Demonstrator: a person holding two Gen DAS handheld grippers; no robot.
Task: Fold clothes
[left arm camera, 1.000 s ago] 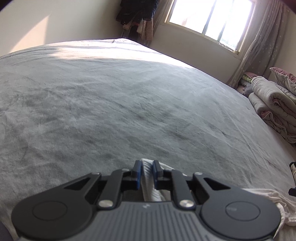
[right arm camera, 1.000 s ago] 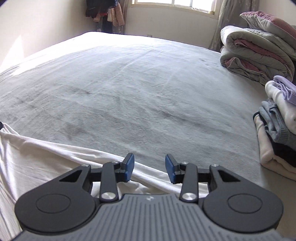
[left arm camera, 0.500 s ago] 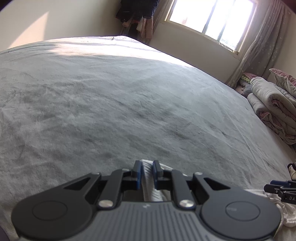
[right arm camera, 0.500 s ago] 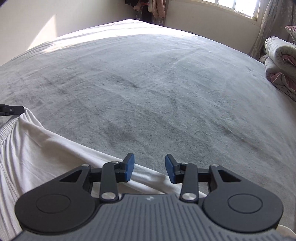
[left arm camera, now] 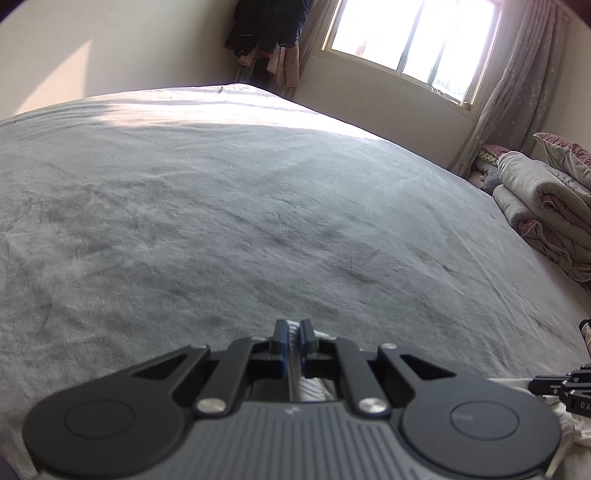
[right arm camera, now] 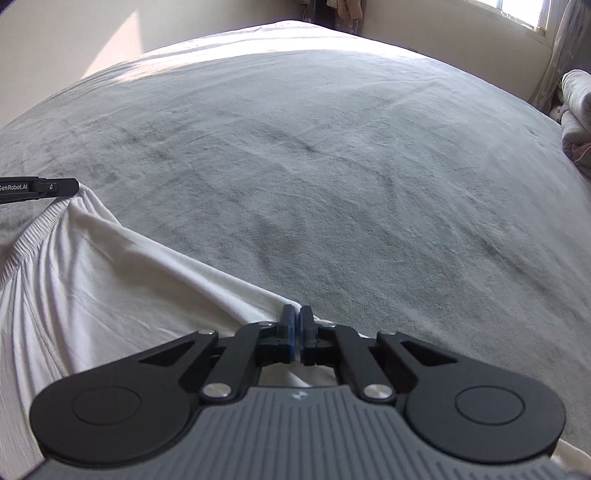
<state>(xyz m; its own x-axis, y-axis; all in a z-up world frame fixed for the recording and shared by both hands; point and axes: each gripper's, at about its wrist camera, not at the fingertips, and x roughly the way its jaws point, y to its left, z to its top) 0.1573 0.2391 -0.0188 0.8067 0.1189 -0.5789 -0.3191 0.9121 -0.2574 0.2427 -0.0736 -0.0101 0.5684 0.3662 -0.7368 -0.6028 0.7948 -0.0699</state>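
A white garment (right arm camera: 110, 280) lies stretched over the near edge of the grey bed cover (right arm camera: 332, 166). My right gripper (right arm camera: 296, 325) has its jaws closing tight on the garment's upper edge, with fabric pinched between the blue pads. At the far left of the right wrist view, my left gripper (right arm camera: 70, 185) holds the ribbed hem corner. In the left wrist view, my left gripper (left arm camera: 293, 332) has its jaws closing on the ribbed white cloth (left arm camera: 310, 387), which shows between its pads. The right gripper (left arm camera: 554, 386) juts in at the lower right edge there.
The wide grey bed cover (left arm camera: 221, 203) stretches ahead. Folded quilts (left arm camera: 546, 214) are stacked at the right side of the bed. A bright window (left arm camera: 413, 40) with a curtain (left arm camera: 517, 74) and dark hanging clothes (left arm camera: 269, 33) stand behind the bed.
My right gripper was open over the garment's edge and has now shut on it, after swinging left. My left gripper pinched a little tighter on the hem and stayed in place.
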